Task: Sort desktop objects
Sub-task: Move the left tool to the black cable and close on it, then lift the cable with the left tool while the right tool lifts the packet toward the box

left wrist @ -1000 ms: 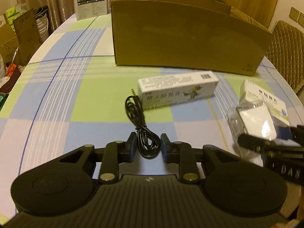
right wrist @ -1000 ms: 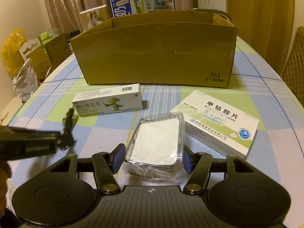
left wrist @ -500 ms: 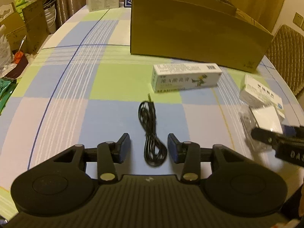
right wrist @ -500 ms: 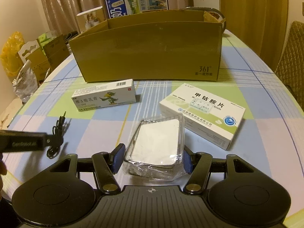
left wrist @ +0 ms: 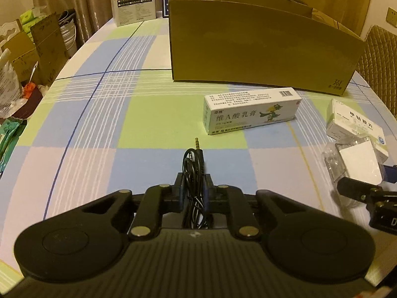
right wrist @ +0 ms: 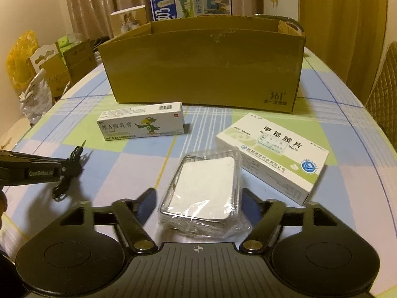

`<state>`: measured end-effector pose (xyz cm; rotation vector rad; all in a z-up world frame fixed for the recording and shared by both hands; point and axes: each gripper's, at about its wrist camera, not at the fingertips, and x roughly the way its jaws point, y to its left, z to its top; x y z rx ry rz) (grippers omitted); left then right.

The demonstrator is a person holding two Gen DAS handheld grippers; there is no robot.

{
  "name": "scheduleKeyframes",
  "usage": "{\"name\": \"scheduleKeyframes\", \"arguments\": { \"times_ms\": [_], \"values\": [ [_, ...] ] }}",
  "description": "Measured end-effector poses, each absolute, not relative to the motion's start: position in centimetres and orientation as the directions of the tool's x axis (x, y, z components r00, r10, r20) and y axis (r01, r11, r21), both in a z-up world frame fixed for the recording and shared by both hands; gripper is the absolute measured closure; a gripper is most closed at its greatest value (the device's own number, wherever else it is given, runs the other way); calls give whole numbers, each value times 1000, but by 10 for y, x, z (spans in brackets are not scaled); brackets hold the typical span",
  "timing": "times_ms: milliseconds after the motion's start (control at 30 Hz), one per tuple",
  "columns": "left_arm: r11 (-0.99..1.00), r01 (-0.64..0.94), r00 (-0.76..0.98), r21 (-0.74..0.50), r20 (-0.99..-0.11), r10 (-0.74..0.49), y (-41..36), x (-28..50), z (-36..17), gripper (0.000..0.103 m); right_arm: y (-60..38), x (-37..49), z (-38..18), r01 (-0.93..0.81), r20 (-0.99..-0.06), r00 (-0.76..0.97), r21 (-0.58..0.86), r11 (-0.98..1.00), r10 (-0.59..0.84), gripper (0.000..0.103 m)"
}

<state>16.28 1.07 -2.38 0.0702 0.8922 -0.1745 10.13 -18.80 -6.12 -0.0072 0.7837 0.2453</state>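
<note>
My left gripper (left wrist: 193,183) is shut on a coiled black audio cable (left wrist: 192,166), its plug pointing forward over the table. It also shows in the right wrist view (right wrist: 70,167) with the cable (right wrist: 77,152). My right gripper (right wrist: 198,198) is open, its fingers on either side of a clear plastic case with a white card (right wrist: 206,188); they do not press it. The case also shows in the left wrist view (left wrist: 357,164). A long white ointment box (right wrist: 142,124) and a flat white tablet box (right wrist: 273,154) lie ahead.
A large open cardboard box (right wrist: 203,67) stands behind the items on the checked tablecloth (left wrist: 86,124). Printed cartons (left wrist: 135,0) stand at the table's far end. Bags and boxes (left wrist: 29,49) sit off the left edge; a chair (left wrist: 382,62) is at right.
My left gripper has closed on the cable, which lay between its open fingers before. My right gripper has stayed open around the plastic case.
</note>
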Motion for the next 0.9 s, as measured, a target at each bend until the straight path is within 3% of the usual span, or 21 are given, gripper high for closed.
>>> {"name": "scheduleKeyframes", "arguments": {
  "times_ms": [300, 333, 400, 467, 900],
  "values": [
    [981, 187, 600, -53, -785, -157, 7, 149, -20, 93, -182, 109, -68, -177, -727, 669, 50, 983, 157, 27],
    [980, 190, 599, -53, -785, -159, 6, 148, -20, 93, -182, 110, -69, -166, -731, 667, 46, 985, 147, 29],
    [979, 195, 595, -55, -787, -163, 5, 148, -20, 93, -183, 110, -68, -166, -730, 668, 47, 985, 147, 41],
    [979, 199, 593, -55, -789, -164, 4, 147, -21, 93, -182, 108, -66, -166, -725, 675, 34, 985, 139, 45],
    [971, 229, 604, -68, -773, -196, -5, 137, -6, 93, -194, 92, -37, -156, -688, 711, 51, 986, 148, 46]
  ]
}}
